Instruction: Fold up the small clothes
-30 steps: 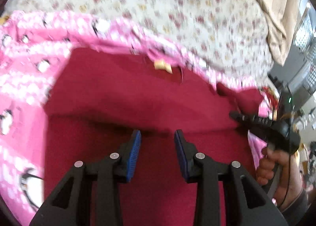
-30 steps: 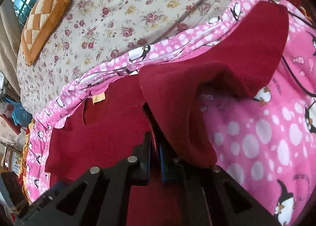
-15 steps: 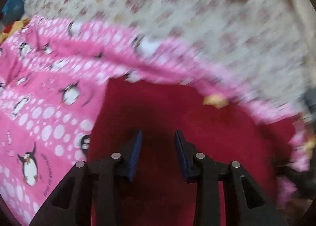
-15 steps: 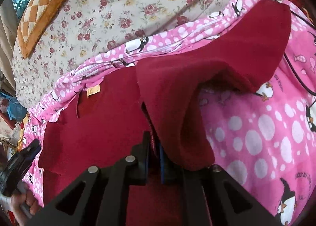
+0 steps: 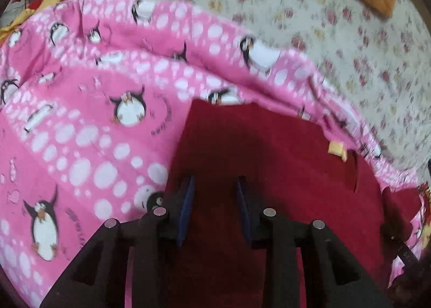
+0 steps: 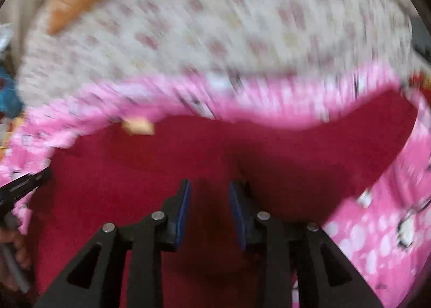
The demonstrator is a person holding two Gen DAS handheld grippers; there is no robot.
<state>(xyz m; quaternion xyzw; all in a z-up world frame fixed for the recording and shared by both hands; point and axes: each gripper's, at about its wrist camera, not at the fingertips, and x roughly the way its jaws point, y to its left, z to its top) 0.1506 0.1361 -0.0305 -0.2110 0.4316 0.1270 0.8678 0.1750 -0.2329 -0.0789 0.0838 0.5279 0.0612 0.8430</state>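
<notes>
Both views blurry; right gripper (image 6: pixel 208 194) jaws just opened, let go of red garment (image 6: pixel 134 173); left gripper (image 5: pixel 215 189) released too, garment's 6 o'clock part hidden.

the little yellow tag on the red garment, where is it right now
The yellow tag sits at the red garment's top edge, right of centre in the left wrist view, just below the pink penguin blanket's rim.
</notes>
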